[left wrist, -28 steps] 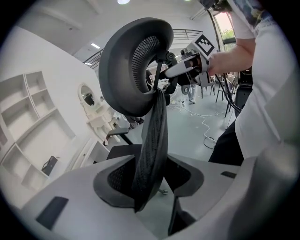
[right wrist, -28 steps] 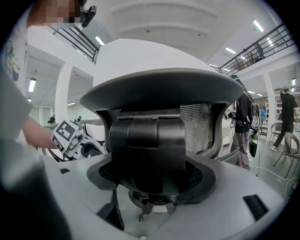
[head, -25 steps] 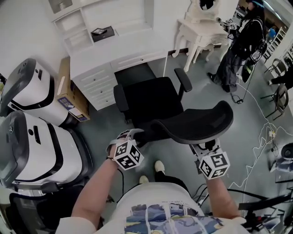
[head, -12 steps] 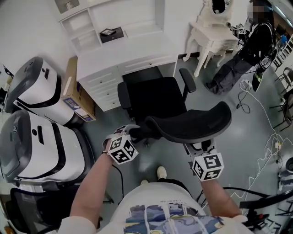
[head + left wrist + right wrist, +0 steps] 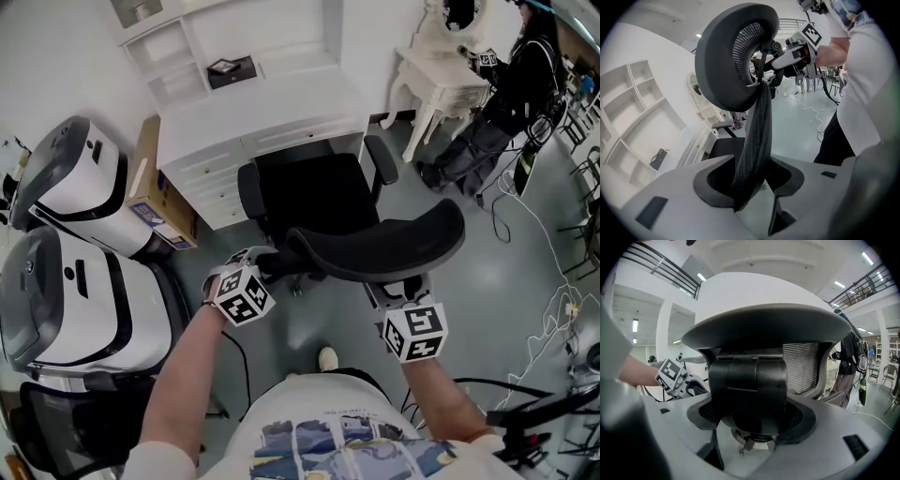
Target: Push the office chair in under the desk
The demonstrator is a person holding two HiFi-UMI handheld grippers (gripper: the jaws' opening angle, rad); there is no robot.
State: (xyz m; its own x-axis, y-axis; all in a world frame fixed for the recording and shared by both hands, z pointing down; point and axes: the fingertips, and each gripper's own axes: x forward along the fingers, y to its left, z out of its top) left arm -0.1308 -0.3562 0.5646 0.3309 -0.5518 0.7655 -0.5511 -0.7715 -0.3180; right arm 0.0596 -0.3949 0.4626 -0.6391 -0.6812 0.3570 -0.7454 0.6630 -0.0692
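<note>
Grey floor (image 5: 487, 281), white furniture; lower centre, left gripper (image 5: 258, 267) clamped on backrest (image 5: 375, 248) edge, right gripper (image 5: 398, 291) clenched on its rear bracket (image 5: 752, 390). The office chair (image 5: 314, 192) has rolled up-frame this last second; seat now at desk (image 5: 253, 108) kneehole, not yet under. Push is working. Hutch cubby (image 5: 202, 80) holds one small dark item (image 5: 230, 67); cardboard box (image 5: 150, 183) contents unseen.

Landmark: office chair (image 5: 319, 202). The desk (image 5: 253, 112) stands directly beyond it, the seat's far end at the kneehole. A cardboard box (image 5: 155, 192) stands left of the chair against the desk's side, with two machines (image 5: 66, 187) further left. A dressing table (image 5: 436, 70) is beyond-right of the chair, and a standing person (image 5: 511, 103) is right of that. The left gripper (image 5: 258, 261) is at the backrest's left edge, the right gripper (image 5: 394, 289) behind the backrest.
</note>
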